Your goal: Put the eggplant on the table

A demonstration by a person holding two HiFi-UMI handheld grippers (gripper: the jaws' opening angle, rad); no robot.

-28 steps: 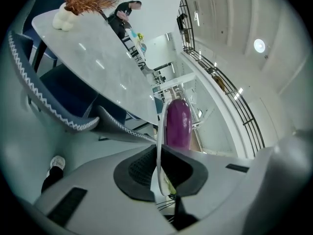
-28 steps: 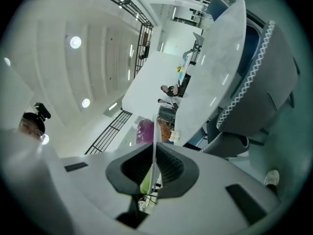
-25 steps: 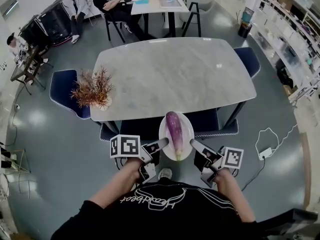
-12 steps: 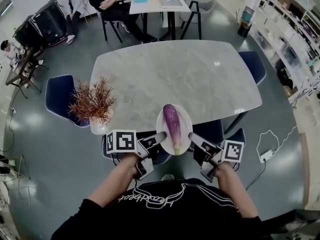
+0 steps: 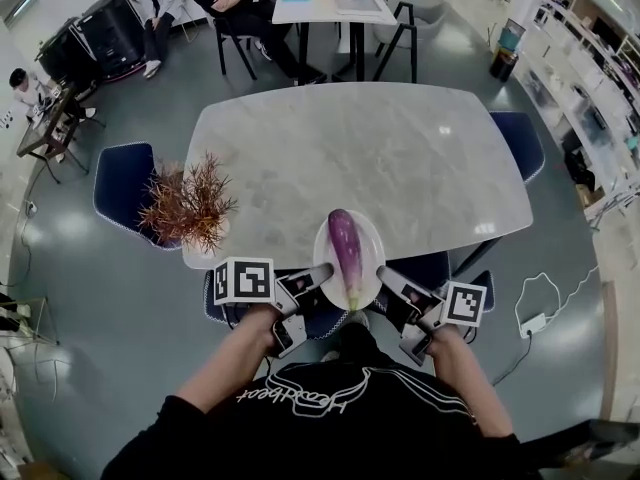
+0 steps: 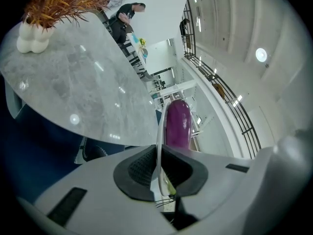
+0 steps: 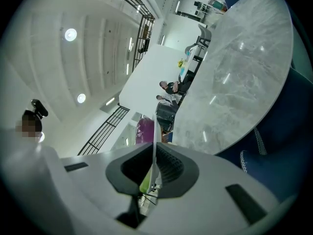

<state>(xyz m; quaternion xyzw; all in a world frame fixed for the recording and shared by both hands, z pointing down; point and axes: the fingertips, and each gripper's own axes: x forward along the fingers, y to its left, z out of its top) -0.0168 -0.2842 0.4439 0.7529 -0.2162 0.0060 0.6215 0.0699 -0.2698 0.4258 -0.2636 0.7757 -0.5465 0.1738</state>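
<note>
Eggplant [image 5: 346, 246] on a white plate [image 5: 372, 234], held at the table's [image 5: 400, 148] near edge
The left gripper [image 5: 320, 278] was clamped on the plate's left rim; the eggplant lay lengthwise on it; the right gripper [image 5: 384, 276] pinched the right rim; whether the plate touched the table was hidden.

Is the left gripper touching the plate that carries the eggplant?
Touching. In the left gripper view, the left gripper clamps the rim of the plate between its jaws.
</note>
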